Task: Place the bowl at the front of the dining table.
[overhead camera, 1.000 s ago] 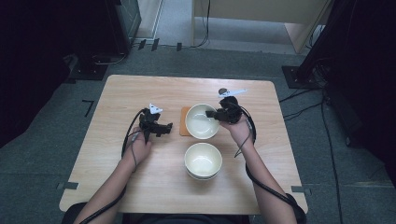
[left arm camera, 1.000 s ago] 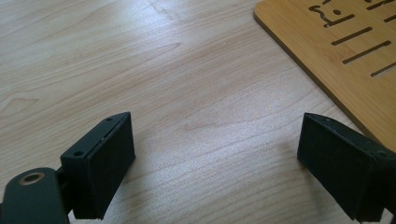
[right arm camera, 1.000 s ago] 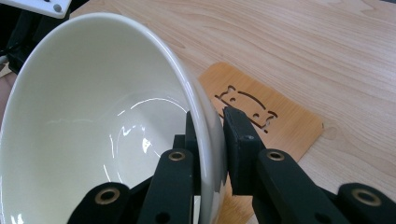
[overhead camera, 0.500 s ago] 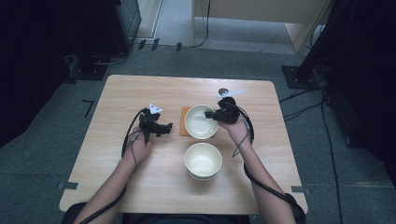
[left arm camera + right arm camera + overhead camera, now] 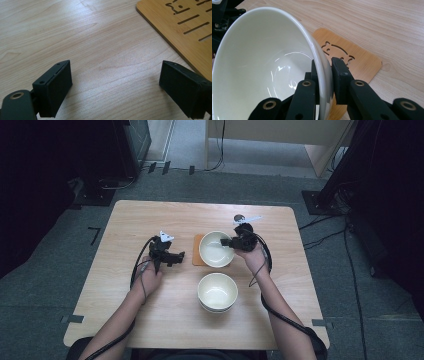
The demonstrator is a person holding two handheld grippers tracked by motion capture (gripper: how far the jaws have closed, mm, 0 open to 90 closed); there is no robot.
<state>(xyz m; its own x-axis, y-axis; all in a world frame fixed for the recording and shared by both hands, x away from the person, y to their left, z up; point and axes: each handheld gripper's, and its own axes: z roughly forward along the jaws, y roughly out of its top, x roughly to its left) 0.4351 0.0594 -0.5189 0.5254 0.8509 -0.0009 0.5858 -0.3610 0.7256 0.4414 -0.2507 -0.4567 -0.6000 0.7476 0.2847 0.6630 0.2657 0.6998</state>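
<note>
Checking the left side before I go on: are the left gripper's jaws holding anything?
No, the left gripper has its jaws spread wide over bare table beside the wooden mat.

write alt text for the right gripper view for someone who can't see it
The right tool is clamped on the rim of a white bowl, one jaw inside and one outside, with the bowl tilted above an orange wooden mat with cut-out shapes. The mat lies on a light wooden table.

Stack of white bowls (image 5: 217, 291) on the near middle of the pale wooden worktop (image 5: 125, 227). Beyond the far edge: grey floor (image 5: 260, 182) and trailing black cables (image 5: 330, 227).
</note>
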